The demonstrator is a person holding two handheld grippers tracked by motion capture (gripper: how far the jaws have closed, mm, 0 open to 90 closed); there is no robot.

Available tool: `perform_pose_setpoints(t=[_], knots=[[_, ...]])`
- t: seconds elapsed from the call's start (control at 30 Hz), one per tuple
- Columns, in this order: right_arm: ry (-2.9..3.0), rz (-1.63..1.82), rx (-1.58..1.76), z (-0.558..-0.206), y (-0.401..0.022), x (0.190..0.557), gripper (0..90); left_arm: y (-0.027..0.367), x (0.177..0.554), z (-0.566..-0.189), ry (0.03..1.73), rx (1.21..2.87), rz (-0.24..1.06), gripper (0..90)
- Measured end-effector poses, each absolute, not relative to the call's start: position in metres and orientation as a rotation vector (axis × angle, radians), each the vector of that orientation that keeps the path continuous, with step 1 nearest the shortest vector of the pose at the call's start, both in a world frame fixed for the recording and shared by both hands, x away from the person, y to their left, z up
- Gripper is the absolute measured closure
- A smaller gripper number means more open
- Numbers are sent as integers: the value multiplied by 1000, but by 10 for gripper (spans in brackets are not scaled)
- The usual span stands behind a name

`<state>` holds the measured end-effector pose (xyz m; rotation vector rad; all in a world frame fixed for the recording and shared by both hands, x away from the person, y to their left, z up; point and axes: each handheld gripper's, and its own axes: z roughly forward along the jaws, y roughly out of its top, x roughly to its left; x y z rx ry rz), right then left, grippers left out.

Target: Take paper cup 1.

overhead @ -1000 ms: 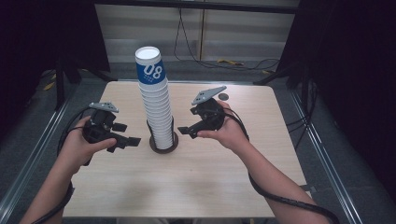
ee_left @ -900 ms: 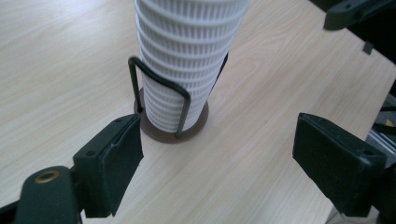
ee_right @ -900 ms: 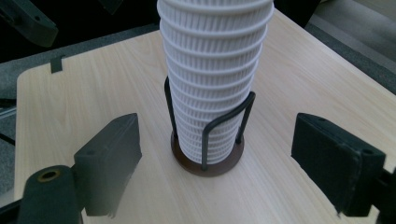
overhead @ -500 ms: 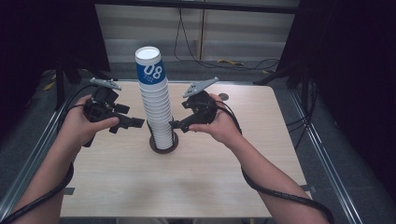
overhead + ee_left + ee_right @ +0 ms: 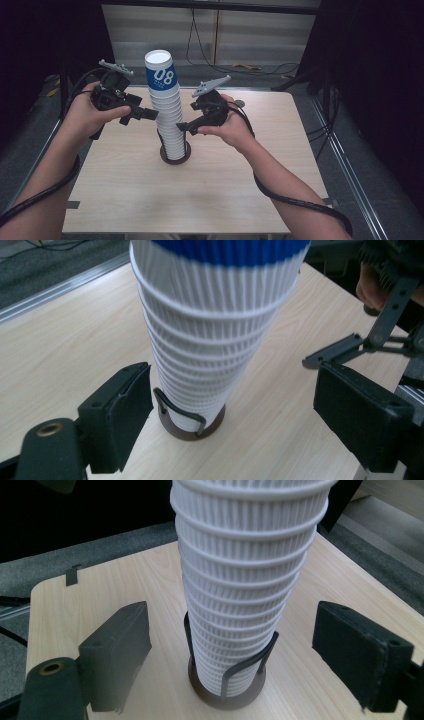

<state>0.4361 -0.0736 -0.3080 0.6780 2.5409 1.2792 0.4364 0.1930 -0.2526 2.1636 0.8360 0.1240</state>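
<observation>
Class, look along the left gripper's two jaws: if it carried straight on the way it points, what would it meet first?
Most likely the stack of paper cups: it stands centred between the left gripper's open jaws, ahead of them. How close it is can't be judged exactly.

Overhead view; gripper views share cup stack (image 5: 167, 112)

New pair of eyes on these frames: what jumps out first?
The tall stack of ribbed white paper cups, topped by a blue cup marked 08, standing in a dark round holder mid-table. Next, the left claw and right claw, flanking the stack from either side, jaws open, pads apart from the cups. Around them lies the pale wooden table.
</observation>
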Motion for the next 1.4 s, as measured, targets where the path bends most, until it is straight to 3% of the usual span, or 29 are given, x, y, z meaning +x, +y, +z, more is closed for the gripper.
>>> perform_pose_setpoints(t=[0.3,0.7,1.4], knots=[[2513,1341,661,-296,-61,442,145,183,451,-230,829,2151,139,153],[2483,1385,707,-294,-52,452,135,169,469,-240,835,2145,143,147],[2410,1463,768,-288,-43,459,134,161,468,-233,830,2187,160,163]])
